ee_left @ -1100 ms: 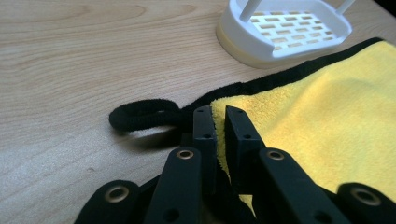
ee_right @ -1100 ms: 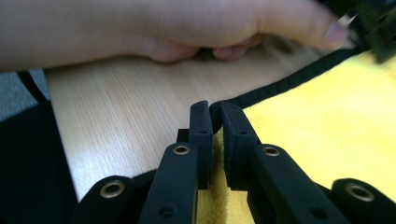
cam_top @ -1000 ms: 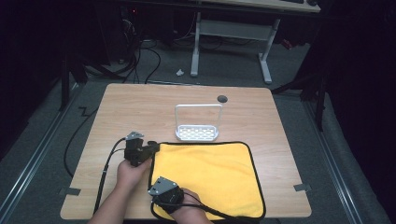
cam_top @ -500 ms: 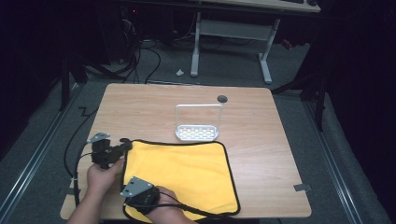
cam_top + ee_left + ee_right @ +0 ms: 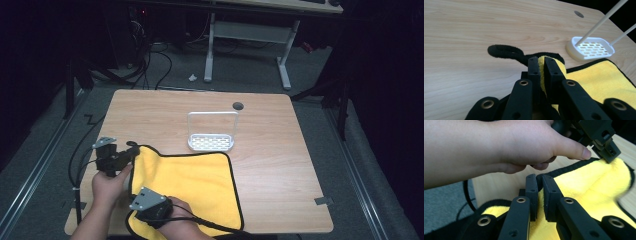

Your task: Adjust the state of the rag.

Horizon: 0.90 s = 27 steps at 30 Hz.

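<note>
the yellow cloth [image 5: 192, 182] with its black edging lies spread on the near left part of the wooden surface [image 5: 280, 150], its near edge reaching the surface's front edge. the left gripper [image 5: 131, 152] is at the cloth's far left corner and is clenched on it: in the left gripper view the yellow fabric [image 5: 549, 70] is pinched between the two black jaws, and the cloth's black hanging loop [image 5: 504, 51] lies on the wood just past the jaw tips. the right gripper [image 5: 142, 217] is at the cloth's near left part, close to the front edge of the surface, and it too is clamped on the cloth: in the right gripper view the jaws stand nearly together with the yellow fabric [image 5: 579, 187] and its black edge squeezed between them. in that same view the person's left hand [image 5: 499, 147] is just beyond, holding the left gripper [image 5: 610, 157], whose tip bites the raised corner of the cloth. the two grippers are near each other along the cloth's left side, and the cloth is lifted and rumpled there while the rest lies flat.

beyond the cloth's far edge, just beside it, stands a white rack [image 5: 211, 142] with a slotted base and a thin wire frame rising from it; nothing is in it. a round grommet hole [image 5: 238, 106] sits in the surface farther back.
</note>
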{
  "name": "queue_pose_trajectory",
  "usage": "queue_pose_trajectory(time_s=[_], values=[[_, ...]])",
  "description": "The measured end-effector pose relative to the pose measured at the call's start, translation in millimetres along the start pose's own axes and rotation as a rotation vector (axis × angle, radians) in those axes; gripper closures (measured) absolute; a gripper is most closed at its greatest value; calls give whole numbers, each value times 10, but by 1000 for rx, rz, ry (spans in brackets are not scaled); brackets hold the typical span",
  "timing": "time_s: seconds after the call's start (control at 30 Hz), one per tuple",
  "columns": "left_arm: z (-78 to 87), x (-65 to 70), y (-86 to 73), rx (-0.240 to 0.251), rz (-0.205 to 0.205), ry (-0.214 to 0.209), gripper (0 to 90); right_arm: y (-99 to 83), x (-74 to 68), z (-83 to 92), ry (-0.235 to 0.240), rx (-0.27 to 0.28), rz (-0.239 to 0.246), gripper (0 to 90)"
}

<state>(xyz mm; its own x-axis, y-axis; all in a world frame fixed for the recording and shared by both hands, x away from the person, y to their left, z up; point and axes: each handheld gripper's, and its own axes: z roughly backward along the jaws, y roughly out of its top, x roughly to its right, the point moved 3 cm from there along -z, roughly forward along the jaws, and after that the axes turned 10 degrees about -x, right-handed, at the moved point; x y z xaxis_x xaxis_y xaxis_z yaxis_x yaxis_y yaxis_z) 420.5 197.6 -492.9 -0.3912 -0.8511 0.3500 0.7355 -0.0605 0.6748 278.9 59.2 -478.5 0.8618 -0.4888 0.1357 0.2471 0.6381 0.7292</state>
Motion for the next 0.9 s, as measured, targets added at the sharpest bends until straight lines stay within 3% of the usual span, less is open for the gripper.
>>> queue_pose_trajectory(time_s=[0.03, 0.07, 0.2, 0.3, 0.53, 0.57, 0.63, 0.73, 0.9], values=[[-89, 130, 32, -9, -9, 4, 839, -93, 72, 95, -20, -5, -11, 844], [-89, 130, 32, -9, -9, 4, 839, -146, 110, 144, -32, -5, -17, 844], [-270, 382, 65, -21, -22, -8, 838, -319, 229, 293, -62, -16, -36, 843], [-436, 596, 62, -31, -29, -9, 838, -562, 385, 462, -96, -29, -80, 843], [-624, 855, 43, -29, -33, -6, 836, -949, 588, 670, -130, -49, -140, 842], [-690, 942, 44, -39, -45, -9, 836, -997, 613, 693, -132, -56, -146, 840], [-716, 987, 46, -42, -54, -10, 835, -1084, 658, 739, -141, -66, -159, 840], [-792, 1148, 74, -40, -84, -18, 835, -1186, 712, 812, -154, -72, -168, 840], [-862, 1291, 112, -48, -101, -19, 833, -1307, 768, 936, -178, -78, -189, 840]])
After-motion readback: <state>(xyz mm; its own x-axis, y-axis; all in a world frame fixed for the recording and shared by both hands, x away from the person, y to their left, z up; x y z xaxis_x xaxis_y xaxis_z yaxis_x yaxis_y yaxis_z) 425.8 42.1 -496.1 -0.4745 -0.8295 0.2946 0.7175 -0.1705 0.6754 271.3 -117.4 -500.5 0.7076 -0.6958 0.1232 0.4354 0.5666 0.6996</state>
